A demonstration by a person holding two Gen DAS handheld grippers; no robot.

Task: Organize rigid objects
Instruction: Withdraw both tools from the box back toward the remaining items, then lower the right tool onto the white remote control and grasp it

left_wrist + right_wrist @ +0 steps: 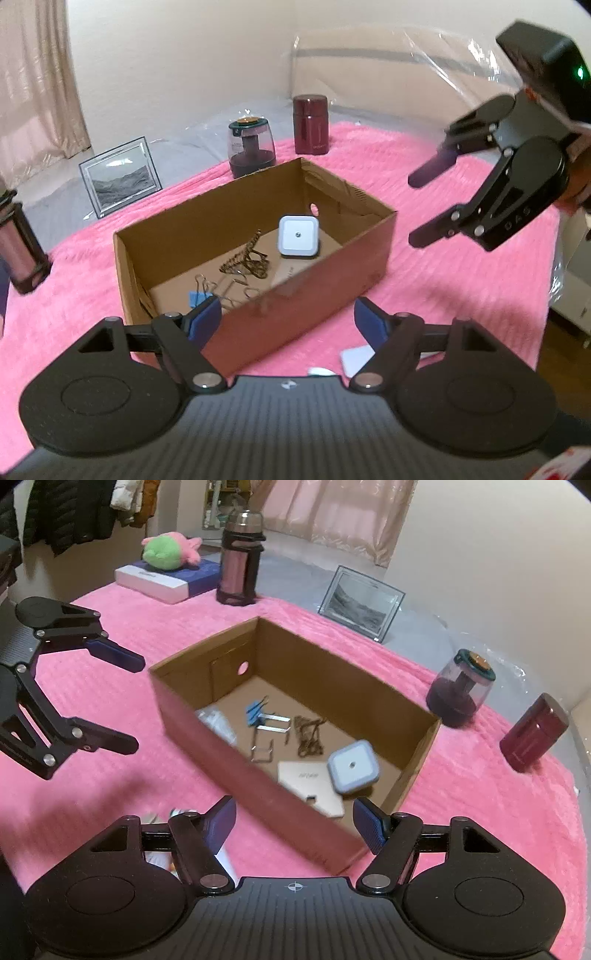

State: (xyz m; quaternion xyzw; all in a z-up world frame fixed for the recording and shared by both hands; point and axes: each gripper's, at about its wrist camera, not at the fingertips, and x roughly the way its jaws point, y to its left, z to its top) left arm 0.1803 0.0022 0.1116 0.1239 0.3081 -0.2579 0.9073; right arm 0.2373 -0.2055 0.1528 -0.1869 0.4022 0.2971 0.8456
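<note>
An open cardboard box (332,273) (332,686) stands on a pink blanket. Inside it lie a white square night light (298,236) (352,766), a brown chain (245,260) (309,734), blue binder clips (195,297) (253,716) and a beige card (306,779). My left gripper (288,321) (133,705) hovers open above the box's near corner with nothing between its pads. Off the opposite side my right gripper (295,823) (417,208) also hangs open and empty above the box's edge.
On the blanket (443,295) beyond the box stand a maroon jar (311,123) (533,733), a green-lidded clear sharpener (252,147) (460,690), a picture frame (120,175) (360,603) and a pink flask (240,561). A plush toy (168,550) lies on a flat white box. A white item (356,360) lies near the box.
</note>
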